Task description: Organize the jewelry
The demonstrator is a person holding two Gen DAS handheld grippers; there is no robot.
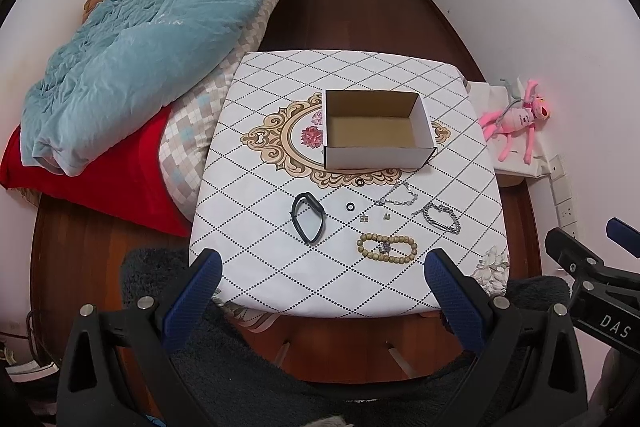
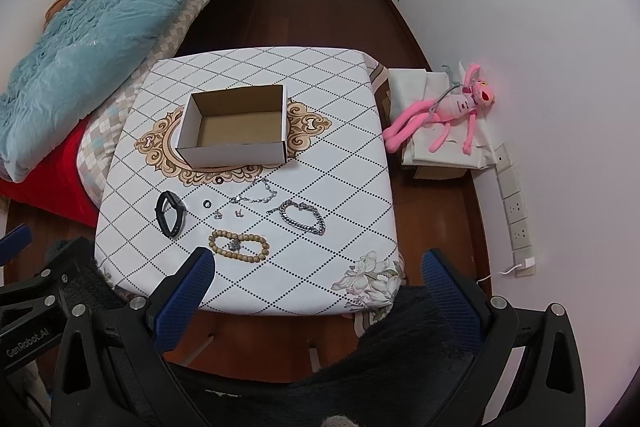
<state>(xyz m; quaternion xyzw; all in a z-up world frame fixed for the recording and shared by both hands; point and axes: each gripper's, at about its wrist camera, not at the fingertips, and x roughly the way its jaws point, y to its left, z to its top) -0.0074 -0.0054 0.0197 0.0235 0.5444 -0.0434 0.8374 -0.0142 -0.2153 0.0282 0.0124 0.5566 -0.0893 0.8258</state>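
An open, empty white cardboard box (image 1: 378,131) (image 2: 234,131) stands mid-table. In front of it lie a black band (image 1: 307,218) (image 2: 171,213), two small black rings (image 1: 351,206) (image 2: 207,204), a thin silver chain (image 1: 398,195) (image 2: 256,193), two small earrings (image 1: 375,217) (image 2: 229,214), a silver link bracelet (image 1: 442,217) (image 2: 304,217) and a wooden bead bracelet (image 1: 387,247) (image 2: 239,247). My left gripper (image 1: 322,267) is open and empty, above the table's near edge. My right gripper (image 2: 318,267) is open and empty, likewise back from the jewelry.
The small table has a white diamond-pattern cloth (image 1: 280,267) (image 2: 320,187). A bed with a blue duvet (image 1: 132,39) (image 2: 80,35) is on the left. A pink plush toy (image 1: 516,121) (image 2: 444,115) lies on a low stand by the right wall. Wood floor lies beyond.
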